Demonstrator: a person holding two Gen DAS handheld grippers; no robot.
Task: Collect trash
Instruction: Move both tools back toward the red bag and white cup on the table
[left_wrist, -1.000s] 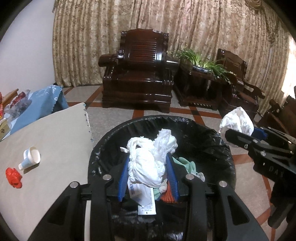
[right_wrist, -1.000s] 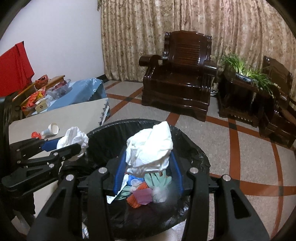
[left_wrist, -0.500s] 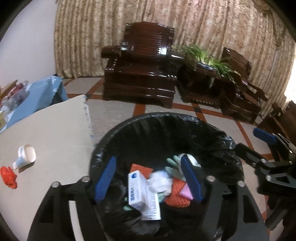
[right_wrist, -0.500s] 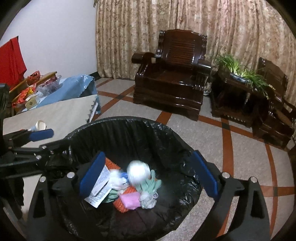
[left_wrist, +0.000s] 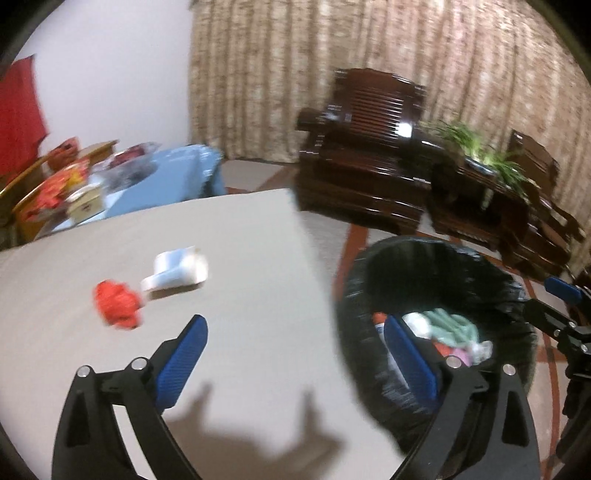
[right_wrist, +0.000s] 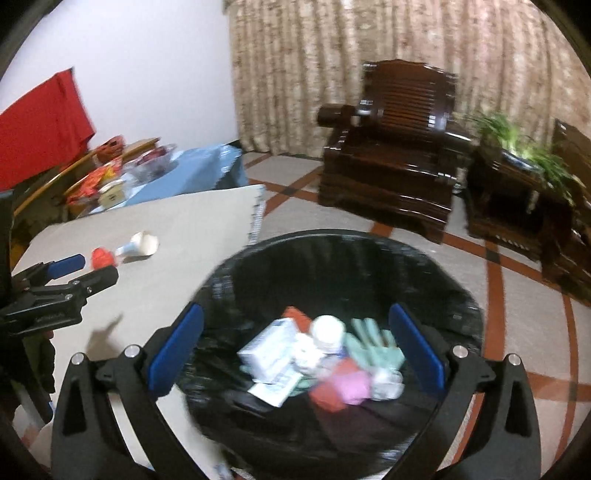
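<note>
A black-lined trash bin (right_wrist: 332, 236) stands beside a beige table (left_wrist: 240, 295). Inside the bin lie a white box (right_wrist: 271, 349), a green glove (right_wrist: 373, 345) and several other scraps. On the table a red crumpled scrap (left_wrist: 116, 308) lies next to a tipped white paper cup (left_wrist: 177, 271). My left gripper (left_wrist: 293, 325) hovers over the table's edge, short of the scrap; its jaws are opening with nothing between them. My right gripper (right_wrist: 295, 314) hangs over the bin, its jaws opening and empty too. The left gripper (right_wrist: 88, 268) shows in the right wrist view near the red scrap (right_wrist: 101, 257).
A dark wooden armchair (left_wrist: 369, 147) and a plant stand (left_wrist: 480, 173) sit behind the bin (left_wrist: 436, 251) in front of curtains. A blue cloth (left_wrist: 166, 177) with snack packets lies past the table's far end. A red cloth (right_wrist: 44, 122) hangs at the left wall.
Both grippers opened and let their white tissue wads fall into the bin. The left gripper then swung left from over the bin to the table; the right shifted a little.
</note>
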